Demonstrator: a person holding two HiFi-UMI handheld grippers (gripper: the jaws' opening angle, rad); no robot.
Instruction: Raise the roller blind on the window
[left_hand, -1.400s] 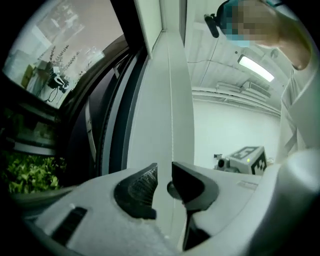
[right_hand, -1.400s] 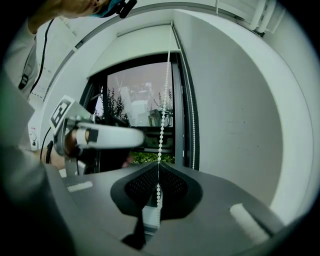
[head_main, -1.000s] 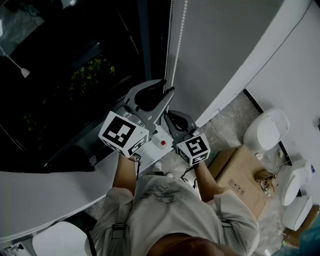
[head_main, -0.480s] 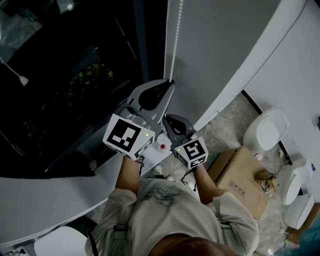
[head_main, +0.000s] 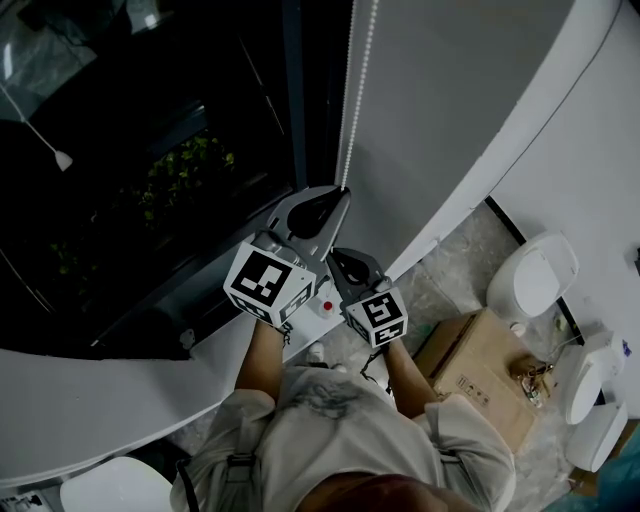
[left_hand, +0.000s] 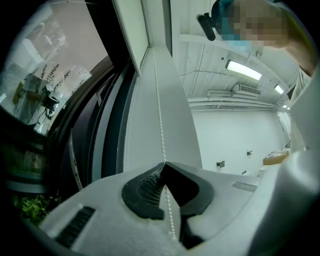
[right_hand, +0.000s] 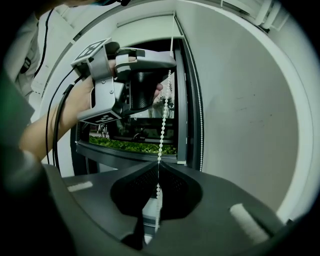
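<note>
Left tongs (head_main: 343, 190), jaws just closed, and right tongs (head_main: 334, 253) at their 6 o'clock both pinch the bead chain (head_main: 349, 110), strung 12-to-6 o'clock, grey roller blind (head_main: 440, 110) at its 3 o'clock.

Your left gripper (head_main: 344, 191) is a pale grey shell with black ribbed pads (left_hand: 144, 189) inside the jaws. Your right gripper (head_main: 336, 256) is the same shape but dark grey. Each one carries a cube (head_main: 268, 284) of black-and-white square markers, and there's a little red button (head_main: 327, 306) on the pale casing. A black cable (right_hand: 56, 131) loops off the left handle. You've got on a light short-sleeved shirt (head_main: 335, 425) with a dark print on the chest.
</note>
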